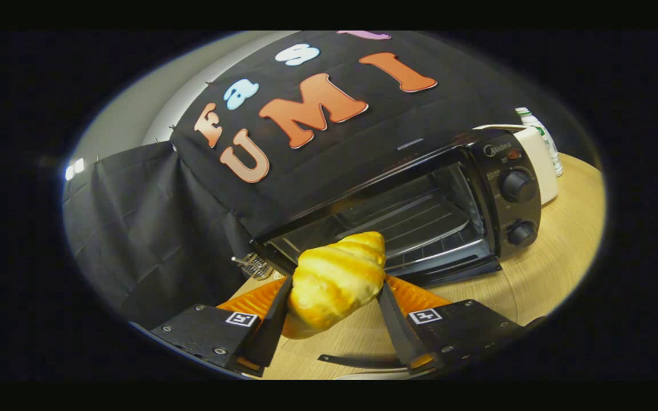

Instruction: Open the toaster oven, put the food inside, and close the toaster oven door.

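Croissant is clamped in my tongs, both fingers pressing its sides, tip pointing ahead toward the toaster oven. It hangs above the wooden worktop, just short of the oven mouth. Oven door is dropped open, lying flat at the front edge. Wire rack inside is bare. Control panel with two knobs sits on the oven's right side. A small metal wire piece lies on the worktop by the oven's left corner. Beyond the oven: a white appliance and a bottle, touching or just beside each other, can't tell which.
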